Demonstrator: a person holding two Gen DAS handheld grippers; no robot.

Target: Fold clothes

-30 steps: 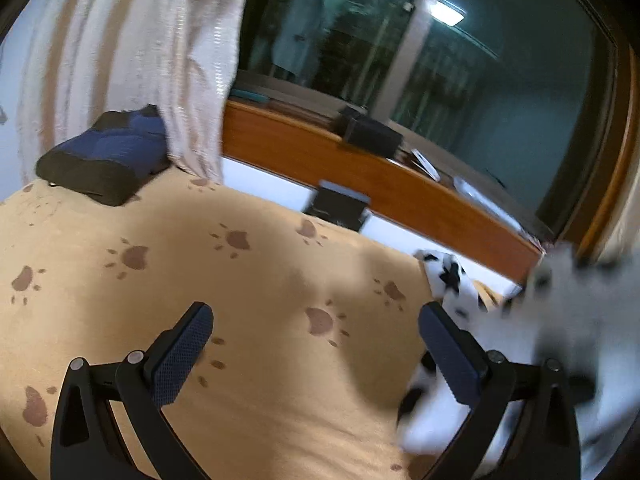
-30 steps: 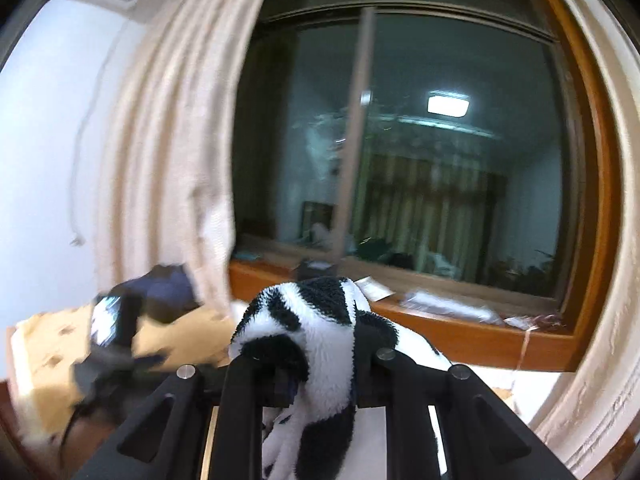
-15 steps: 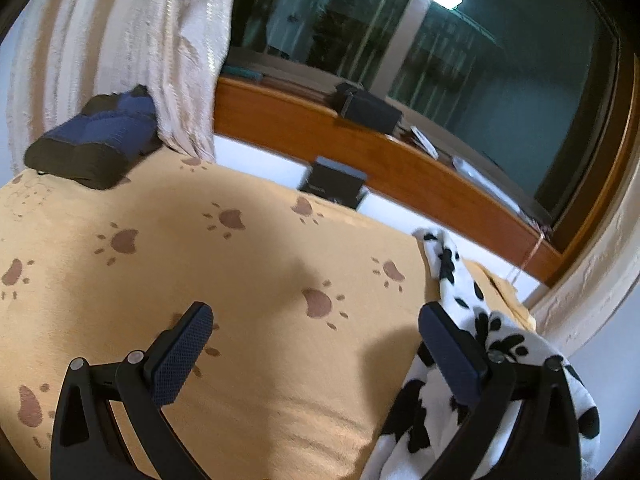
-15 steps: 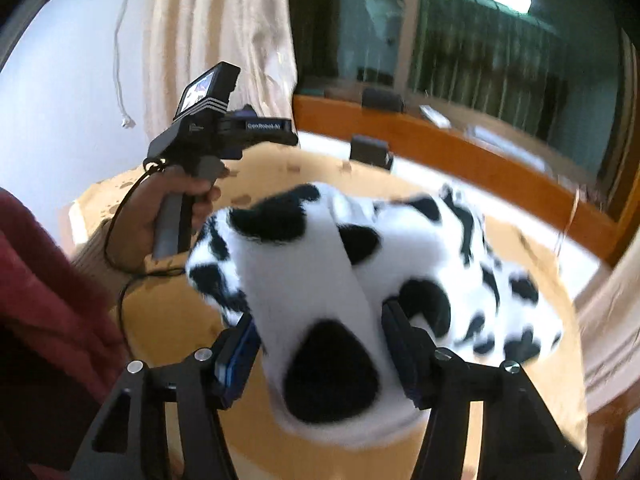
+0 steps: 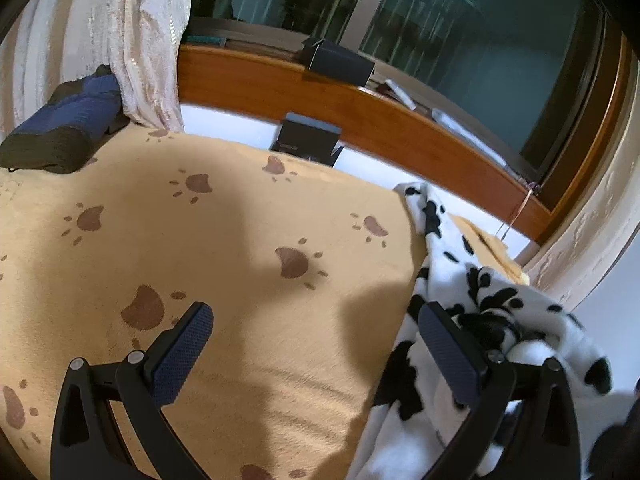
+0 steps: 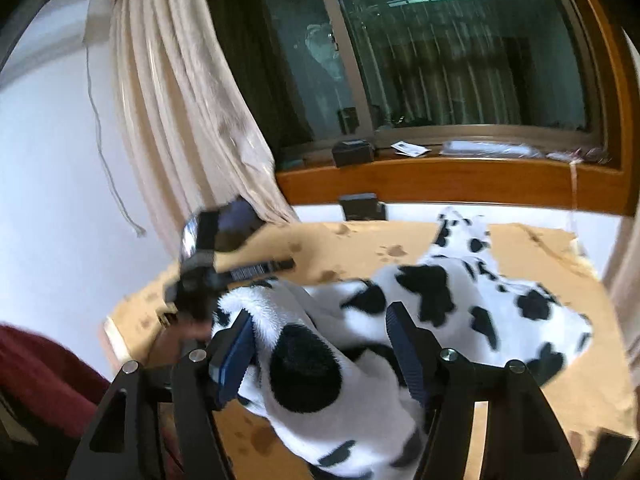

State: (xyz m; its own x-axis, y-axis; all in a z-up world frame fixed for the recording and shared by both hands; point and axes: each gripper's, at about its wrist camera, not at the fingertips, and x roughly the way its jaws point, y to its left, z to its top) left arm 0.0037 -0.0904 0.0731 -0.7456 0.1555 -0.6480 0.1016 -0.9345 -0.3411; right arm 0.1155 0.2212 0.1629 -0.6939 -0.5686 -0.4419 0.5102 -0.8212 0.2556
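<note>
While the left gripper (image 5: pixel 316 344) waits with its two blue pads spread wide and nothing between them, it hangs over the yellow blanket (image 5: pixel 224 240) with brown paw prints. I think it is open like that so it can grab a corner of the fluffy cow-spot garment (image 5: pixel 448 280), which lies at about three o'clock from it, just past its right pad.

Off at ten o'clock a dark blue bundle (image 5: pixel 68 128) sits on the blanket by the pale curtain (image 5: pixel 136 40). At twelve o'clock a small black box (image 5: pixel 308 142) stands at the blanket's far edge, below the wooden window sill (image 5: pixel 360 112). None of these is in the way.

Over on the right, the right gripper (image 6: pixel 320 348) has a thick fold of the garment (image 6: pixel 460 300) between its pads. The pads are fairly far apart, and I cannot tell if they pinch it or have let go. The rest of the garment spreads flat toward one o'clock, so I guess it is being laid out for folding. At ten o'clock the other handle is a blur and close by, so the two could bump.
</note>
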